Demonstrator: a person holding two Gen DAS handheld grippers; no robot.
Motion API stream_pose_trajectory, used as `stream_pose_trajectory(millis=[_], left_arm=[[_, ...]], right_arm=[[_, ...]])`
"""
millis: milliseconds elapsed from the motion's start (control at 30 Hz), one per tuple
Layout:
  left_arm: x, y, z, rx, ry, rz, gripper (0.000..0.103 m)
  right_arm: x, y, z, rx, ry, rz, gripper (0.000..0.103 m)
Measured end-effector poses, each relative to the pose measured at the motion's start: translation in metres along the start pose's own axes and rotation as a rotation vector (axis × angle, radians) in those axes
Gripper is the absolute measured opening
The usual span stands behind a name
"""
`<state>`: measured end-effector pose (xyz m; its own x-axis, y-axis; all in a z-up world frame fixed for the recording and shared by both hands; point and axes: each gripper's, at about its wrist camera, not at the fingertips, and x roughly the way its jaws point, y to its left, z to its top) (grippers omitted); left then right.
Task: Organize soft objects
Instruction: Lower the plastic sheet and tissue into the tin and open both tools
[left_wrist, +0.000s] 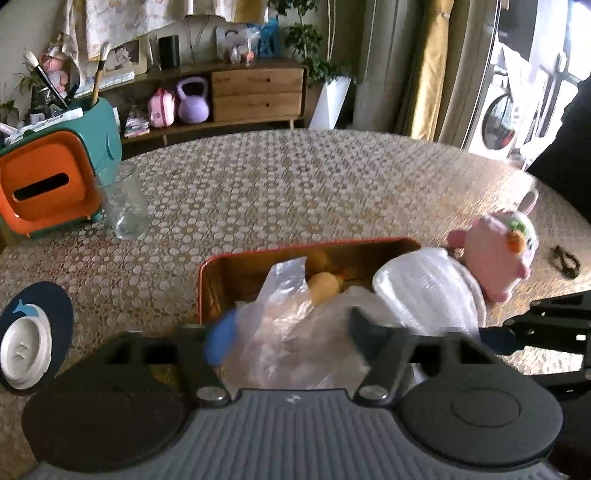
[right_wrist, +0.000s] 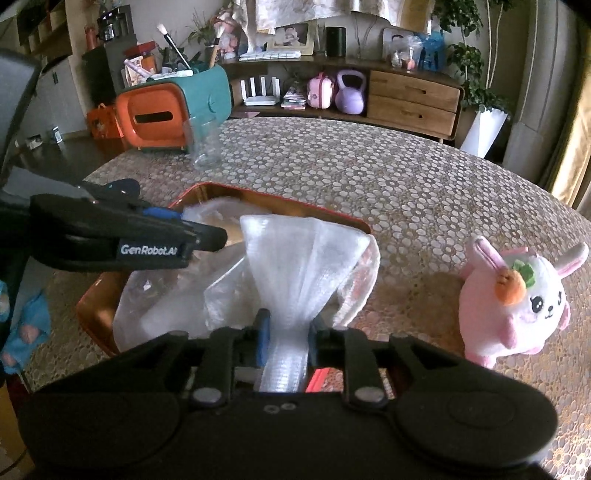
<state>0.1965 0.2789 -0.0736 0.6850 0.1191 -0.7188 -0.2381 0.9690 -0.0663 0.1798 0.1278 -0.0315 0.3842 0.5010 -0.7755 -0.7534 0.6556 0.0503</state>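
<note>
An open tin (right_wrist: 354, 221) with a red rim sits on the table (right_wrist: 424, 177), and everything else is placed around it. The right gripper (right_wrist: 286, 341) is at the tin's near edge, its jaws pinching a gathered neck of bubble wrap (right_wrist: 303, 258) that fans out above the fingers and leans over the tin's near right corner. From the left wrist view the same bubble wrap (left_wrist: 424, 288) bulges over the tin's (left_wrist: 295, 247) right side. The left gripper (left_wrist: 291, 332) reaches over the tin's near left part, its jaws spread with a crumpled clear plastic bag (left_wrist: 295, 332) lying between them; whether the fingers actually press on the bag is hard to tell, since that part is blurred. The bag (right_wrist: 162, 310) spills over the tin's near left wall. Inside the tin, beyond the bag, a yellow soft toy (left_wrist: 325, 286) shows partly. A pink and white plush rabbit (right_wrist: 517, 302) with a carrot on its head stands on the table to the right of the tin, apart from it. A clear drinking glass (left_wrist: 125, 203) stands beyond the tin to the left, just beside an orange and teal tissue box (left_wrist: 48, 184).
</note>
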Motion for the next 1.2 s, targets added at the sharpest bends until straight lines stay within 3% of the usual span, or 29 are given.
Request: stream_pose_trajectory(millis=[133,233,300,600,800,967,1100,1200], left_arm=[[-0.004,-0.002,0.003,-0.004,-0.003,-0.011,0.074],[-0.011,-0.004,0.005,0.013,-0.015,-0.007,0.074],[-0.016,-0.005,0.007,0.013,-0.025,-0.003,0.08],[-0.044,-0.004,0.013,0.01,-0.074,0.029,0.083],[-0.069,-0.012,0.014,0.023,-0.12,0.026,0.083],[-0.073,-0.019,0.015,0.052,-0.111,-0.002,0.087],[-0.076,-0.009,0.015,-0.043,-0.101,-0.07,0.087],[-0.086,-0.012,0.014,-0.051,-0.118,-0.066,0.087]], right_arm=[[-0.005,0.001,0.001,-0.006,-0.021,0.002,0.029],[-0.011,0.0,0.001,-0.012,-0.038,0.016,0.04],[-0.015,0.001,0.002,-0.016,-0.046,0.027,0.053],[-0.045,-0.003,0.003,0.005,-0.123,0.035,0.074],[-0.076,-0.013,0.001,0.032,-0.178,0.049,0.08],[-0.103,-0.026,-0.004,0.054,-0.209,0.054,0.081],[-0.121,-0.036,-0.012,0.062,-0.224,0.045,0.081],[-0.136,-0.044,-0.02,0.066,-0.229,0.042,0.082]])
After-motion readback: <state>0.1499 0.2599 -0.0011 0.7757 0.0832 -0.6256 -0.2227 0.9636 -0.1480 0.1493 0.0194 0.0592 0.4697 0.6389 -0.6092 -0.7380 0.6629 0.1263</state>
